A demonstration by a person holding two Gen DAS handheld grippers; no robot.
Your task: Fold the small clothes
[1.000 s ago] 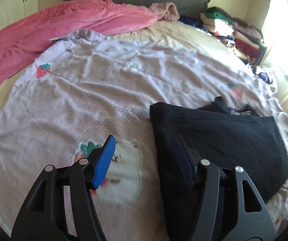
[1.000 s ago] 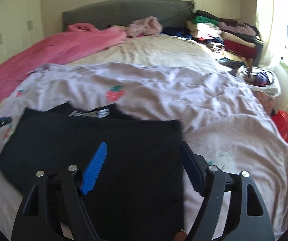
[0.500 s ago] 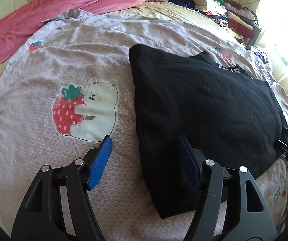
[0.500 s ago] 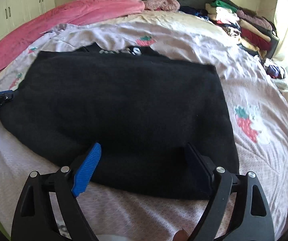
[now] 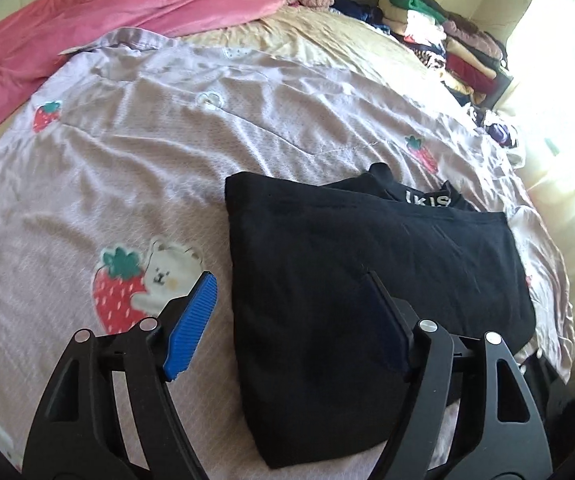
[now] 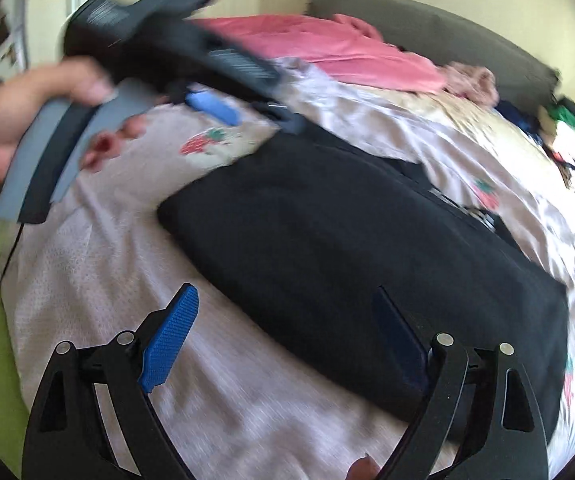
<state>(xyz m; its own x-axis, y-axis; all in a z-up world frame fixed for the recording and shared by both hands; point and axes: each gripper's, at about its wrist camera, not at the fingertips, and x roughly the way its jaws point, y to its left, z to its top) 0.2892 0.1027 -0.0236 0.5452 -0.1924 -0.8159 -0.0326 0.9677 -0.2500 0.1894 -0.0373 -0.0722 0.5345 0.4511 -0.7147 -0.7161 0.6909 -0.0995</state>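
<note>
Left wrist view: fold released
My left jaws [image 5: 289, 312] and right jaws [image 6: 285, 334] are opening, empty, having let the black garment [image 5: 371, 264] settle folded on the bed [image 5: 87, 200]

The left gripper [image 5: 291, 294] hangs over the bed with its jaws opening, nothing pressed between the ribbed blue pads [image 5: 191, 320]. Under its right finger lies the folded black knit garment [image 5: 367, 280], its left edge running between the two fingers and a strip with white lettering [image 5: 427, 199] at its far side. Beneath and left of the left finger spreads the wrinkled lilac bedsheet [image 5: 167, 160], with a strawberry-and-white-bear print [image 5: 147, 280] just beside that finger's tip. Far ahead to the left lies a rumpled pink blanket [image 5: 127, 12]; far ahead to the right, a stack of folded clothes in mixed colours [image 5: 447, 48].
</note>
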